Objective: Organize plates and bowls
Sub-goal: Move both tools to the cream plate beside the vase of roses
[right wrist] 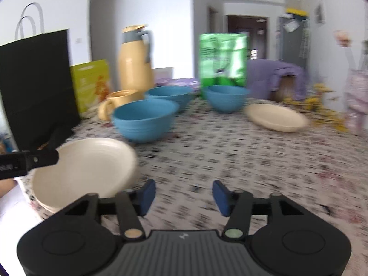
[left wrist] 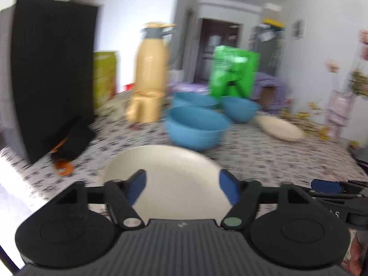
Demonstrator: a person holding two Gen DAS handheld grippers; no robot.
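Note:
A cream plate [left wrist: 170, 179] lies on the patterned table right in front of my left gripper [left wrist: 182, 187], which is open with its fingers spread above the plate's near part. In the right wrist view the same plate [right wrist: 85, 172] looks like the top of a small stack. Three blue bowls stand behind it: a near one [right wrist: 145, 119], one behind [right wrist: 170, 94] and one to the right [right wrist: 225, 100]. Another cream plate [right wrist: 276, 117] lies far right. My right gripper [right wrist: 182, 196] is open and empty over bare tablecloth.
A black paper bag [right wrist: 34, 85] stands at the left. A yellow thermos jug [right wrist: 135, 62], a yellow mug [right wrist: 117, 102], a yellow-green box [right wrist: 92, 85] and a green bag [right wrist: 223, 59] stand at the back. Yellow flowers [right wrist: 322, 108] lie far right.

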